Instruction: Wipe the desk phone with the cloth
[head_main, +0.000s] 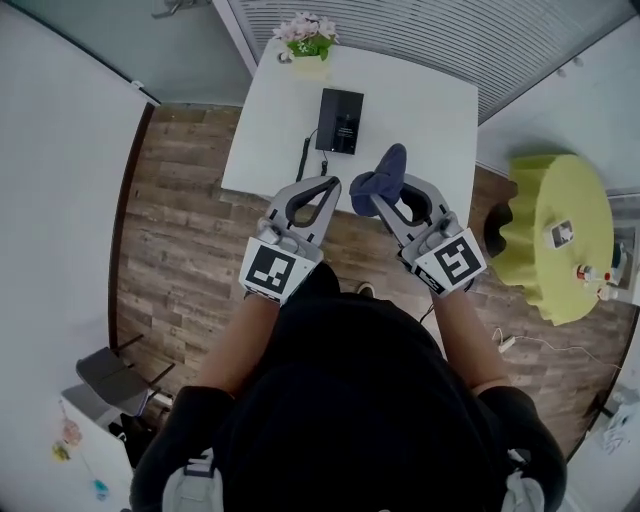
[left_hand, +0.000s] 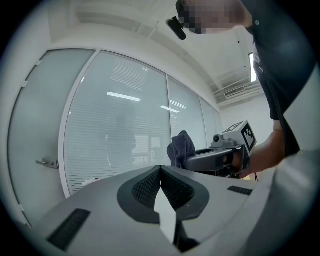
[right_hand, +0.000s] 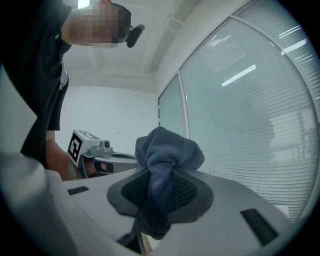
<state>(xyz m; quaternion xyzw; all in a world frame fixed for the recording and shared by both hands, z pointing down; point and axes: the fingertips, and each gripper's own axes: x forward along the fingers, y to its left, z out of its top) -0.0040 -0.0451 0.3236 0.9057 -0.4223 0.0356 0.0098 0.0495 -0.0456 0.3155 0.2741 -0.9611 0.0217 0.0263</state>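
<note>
My left hand-held gripper (left_hand: 160, 170) has its jaws pressed together with nothing between them. It hangs in the air short of the counter (head_main: 430, 110), pointing up toward the glass wall.

Ahead of it, the phone (head_main: 339, 120) lies flat near the far side of the counter, with a cord (head_main: 303, 160) trailing off its left side and flowers (head_main: 308, 42) just behind it. I judge it to be a rigid but light plastic unit that would skate on the smooth top if pushed from the side. If it needs steadying, I would press down on one edge of the body and stay away from the cord.

To the right, my right hand-held gripper (right_hand: 160, 175) is clamped on the cloth (right_hand: 167, 147). The jaws pinch a gathered fold, and a bunched wad stands proud of the tips. The cloth looks soft, limp and thick. The wad should mould to the phone, but a loose corner could drag or catch. The grip near the middle of the bunch looks sound to me. The cloth is well apart from the phone, so wiping has not begun.
</note>
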